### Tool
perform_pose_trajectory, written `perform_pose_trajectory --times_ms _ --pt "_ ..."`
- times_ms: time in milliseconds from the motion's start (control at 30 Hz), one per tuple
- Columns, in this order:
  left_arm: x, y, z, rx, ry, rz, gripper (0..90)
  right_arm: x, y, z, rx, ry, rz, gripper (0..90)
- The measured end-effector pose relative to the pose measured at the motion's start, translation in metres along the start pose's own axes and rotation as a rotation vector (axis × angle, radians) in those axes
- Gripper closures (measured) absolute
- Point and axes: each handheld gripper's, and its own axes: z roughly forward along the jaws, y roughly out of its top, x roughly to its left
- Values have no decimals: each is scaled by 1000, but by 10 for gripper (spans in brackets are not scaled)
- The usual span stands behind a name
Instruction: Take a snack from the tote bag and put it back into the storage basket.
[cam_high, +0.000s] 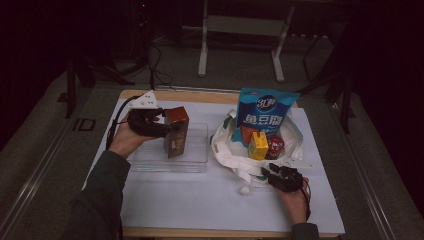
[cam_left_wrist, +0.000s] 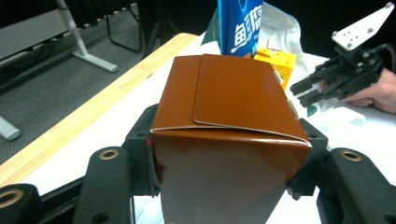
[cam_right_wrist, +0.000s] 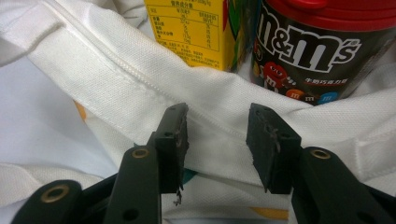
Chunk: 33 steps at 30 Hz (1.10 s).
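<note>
A: While the left tool (cam_left_wrist: 224, 186) is pinching the brown carton (cam_left_wrist: 229, 135) between its jaws, where does that carton sit?

B: Right in the tool's grip, one jaw pressed to each side, top flap facing the camera. From above, the left tool (cam_high: 162, 129) holds the carton (cam_high: 176, 131) upright over the clear tray (cam_high: 195, 160), which lies just below and beyond the jaws.

A: And the right tool (cam_right_wrist: 217, 140)?

B: Its jaws stand spread, with the white cloth bag (cam_right_wrist: 140, 88) and its hem running across the gap between them. I can't tell whether they touch the cloth. Just past the jaws, inside the bag, stand a yellow box (cam_right_wrist: 196, 32) and a red-lidded candy jar (cam_right_wrist: 308, 51), side by side.

A: Farther out?

B: In the high view the right tool (cam_high: 272, 172) sits at the bag's (cam_high: 225, 145) near edge; a blue snack packet (cam_high: 262, 115) stands at the far side. Everything rests on the white tabletop (cam_high: 200, 200).
</note>
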Motion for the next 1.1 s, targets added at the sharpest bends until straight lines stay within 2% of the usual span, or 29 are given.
perform_pose_trajectory --times_ms 267,367,733,900,1100 --pt "3 -9 -10 36 19 6 424 0 0 0 0 -1 -2 578" --pt "4 -14 -14 43 14 5 424 0 0 0 1 0 1 578" --pt "8 -27 -23 117 39 21 424 0 0 0 0 -2 -4 577" --pt "10 -30 -25 140 53 36 425 0 0 0 1 -2 -3 577" --pt "11 -30 -25 172 47 41 425 0 0 0 2 -2 -2 577"
